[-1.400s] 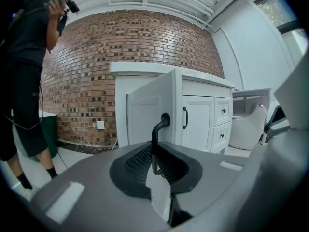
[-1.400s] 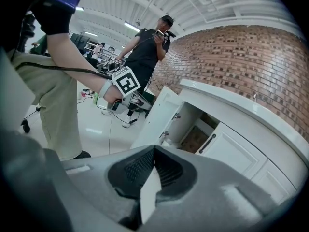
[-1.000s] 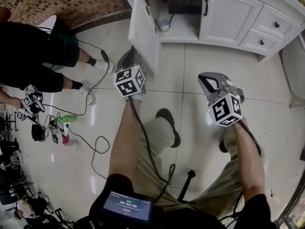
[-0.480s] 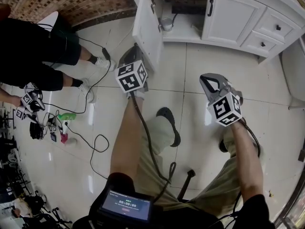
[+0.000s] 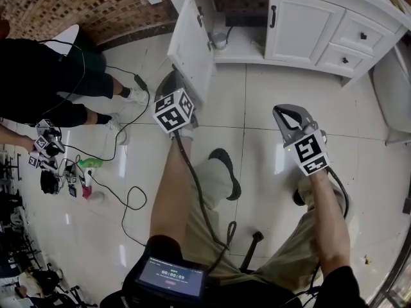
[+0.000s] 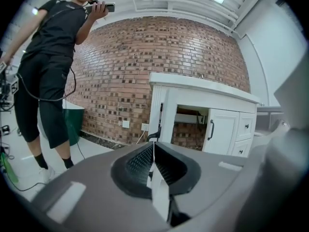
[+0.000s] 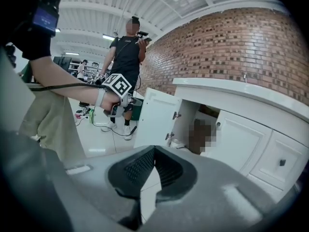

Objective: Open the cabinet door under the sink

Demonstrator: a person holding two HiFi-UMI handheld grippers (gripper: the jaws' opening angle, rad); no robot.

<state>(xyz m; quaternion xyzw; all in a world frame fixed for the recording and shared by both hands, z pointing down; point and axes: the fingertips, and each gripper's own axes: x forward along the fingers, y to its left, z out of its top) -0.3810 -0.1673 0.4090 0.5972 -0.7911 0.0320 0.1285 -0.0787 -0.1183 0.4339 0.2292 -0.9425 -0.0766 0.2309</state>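
The white sink cabinet (image 5: 334,5) stands at the top of the head view. Its left door (image 5: 191,43) is swung wide open toward me, and the right door (image 5: 300,25) is closed. My left gripper (image 5: 170,81) hovers just in front of the open door's free edge, shut with nothing between its pads. In the left gripper view the jaws (image 6: 153,144) meet, and beyond them the open door (image 6: 157,115) shows edge-on. My right gripper (image 5: 284,112) hangs over the floor tiles to the right, apart from the cabinet. Its jaws (image 7: 154,149) are closed and empty, pointing at the open door (image 7: 155,117).
A metal pot (image 5: 220,39) and pipes sit inside the open compartment. Two drawers (image 5: 359,43) are right of the doors. A person in black (image 5: 51,76) stands at the left, holding other grippers. Cables (image 5: 125,194) trail over the floor there. My legs and shoe (image 5: 226,172) are below.
The right gripper has rolled and risen slightly. The left gripper stays by the door's edge. The door stands open as before.
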